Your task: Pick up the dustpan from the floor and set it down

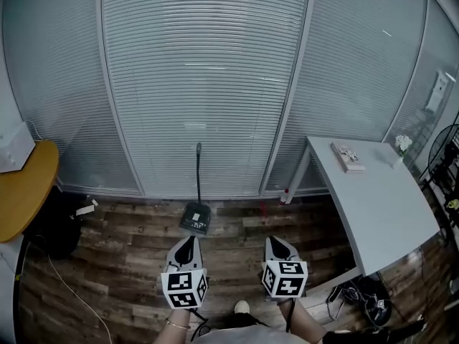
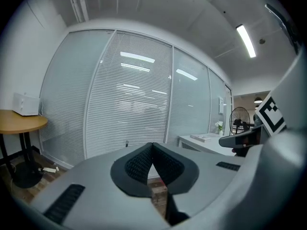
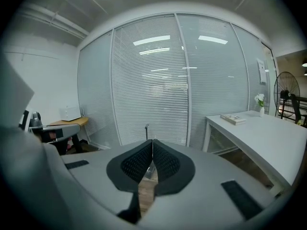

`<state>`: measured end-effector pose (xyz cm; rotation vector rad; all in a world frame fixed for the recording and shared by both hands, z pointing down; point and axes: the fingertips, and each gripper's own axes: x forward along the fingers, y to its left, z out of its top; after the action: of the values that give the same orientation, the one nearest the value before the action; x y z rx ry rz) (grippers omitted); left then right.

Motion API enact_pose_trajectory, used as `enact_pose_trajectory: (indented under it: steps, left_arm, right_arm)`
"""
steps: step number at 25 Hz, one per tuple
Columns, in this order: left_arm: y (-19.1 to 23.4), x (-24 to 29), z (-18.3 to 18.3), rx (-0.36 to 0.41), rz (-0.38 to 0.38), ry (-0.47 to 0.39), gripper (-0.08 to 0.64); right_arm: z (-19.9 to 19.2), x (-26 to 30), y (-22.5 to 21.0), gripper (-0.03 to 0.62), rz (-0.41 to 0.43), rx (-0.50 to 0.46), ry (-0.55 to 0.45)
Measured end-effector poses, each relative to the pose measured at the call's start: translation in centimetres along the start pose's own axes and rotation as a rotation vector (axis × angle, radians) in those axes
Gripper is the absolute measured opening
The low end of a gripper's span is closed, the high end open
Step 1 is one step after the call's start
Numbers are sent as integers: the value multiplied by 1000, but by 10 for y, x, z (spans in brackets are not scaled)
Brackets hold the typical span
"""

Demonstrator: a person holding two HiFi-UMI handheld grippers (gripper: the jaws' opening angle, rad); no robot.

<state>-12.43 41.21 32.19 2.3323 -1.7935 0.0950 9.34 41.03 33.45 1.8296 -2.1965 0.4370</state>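
1. The dustpan [image 1: 195, 219] sits on the wood floor [image 1: 129, 264], close against the glass wall [image 1: 201, 84] with its closed blinds; its long black handle [image 1: 199, 170] stands upright in front of the blinds.
2. The left gripper [image 1: 188, 241] hangs above the floor just short of the dustpan and nearly in line with it; in its own view [image 2: 152, 147] the fingers are closed tip to tip with nothing between them, and the top of the handle [image 2: 126, 143] shows just to their left.
3. The right gripper [image 1: 275, 240] hangs beside the left one, off to the right of the dustpan and apart from it; its fingers [image 3: 152, 143] also meet at the tips and hold nothing; the handle [image 3: 146, 130] rises just left of the tips.
4. Only floorboards show between the left gripper and the dustpan.
5. To the right stands a white worktop [image 1: 380, 206], one leg [image 1: 297, 174] coming down near the wall, to the right of the dustpan; a book [image 1: 348, 156] and a small vase [image 1: 401, 147] of flowers rest on its far end; shoes [image 1: 367, 298] lie under its near edge; a fan [image 1: 443, 149] stands beyond it.
6. To the left a round wooden worktop [image 1: 25, 188] carries a white box [image 1: 11, 145]; a thin cable [image 1: 68, 289] trails over the floor below it, well apart from the dustpan.
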Motion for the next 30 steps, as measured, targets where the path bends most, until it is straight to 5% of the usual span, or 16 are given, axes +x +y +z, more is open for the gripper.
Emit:
enact_pose_trajectory:
  steps: [30]
  left_arm:
    - [35,203,34,36,132,62,18]
  right_arm:
    - [84,225,-59,32,136,35,38]
